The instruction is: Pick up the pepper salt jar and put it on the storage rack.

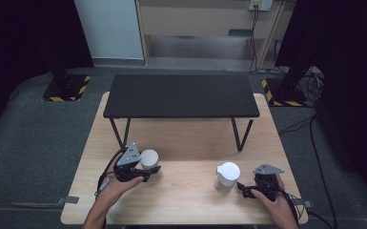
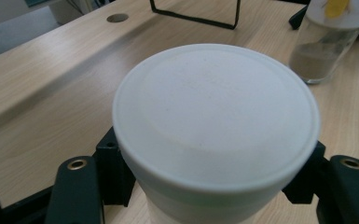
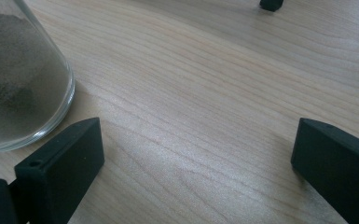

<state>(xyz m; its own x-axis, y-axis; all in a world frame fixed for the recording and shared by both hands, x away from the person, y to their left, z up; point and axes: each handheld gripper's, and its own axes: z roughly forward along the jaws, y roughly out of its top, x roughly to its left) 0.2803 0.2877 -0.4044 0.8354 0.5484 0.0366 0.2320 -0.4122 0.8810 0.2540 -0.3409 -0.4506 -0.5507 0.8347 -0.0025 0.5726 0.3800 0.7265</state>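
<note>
Pale wood-grain worktop [image 1: 186, 191] stood on grey carpet; black shelf stand [image 1: 180, 95] sat across its far half, dark curtains at both sides, pale wall panel behind. Left gripper [image 1: 148, 168] had jaws clamped on white-lidded jar [image 1: 148, 158], left of centre. Right gripper [image 1: 242, 188] had jaws apart, empty, just beside 2nd jar [image 1: 228, 175] holding brownish powder, right of centre.
</note>
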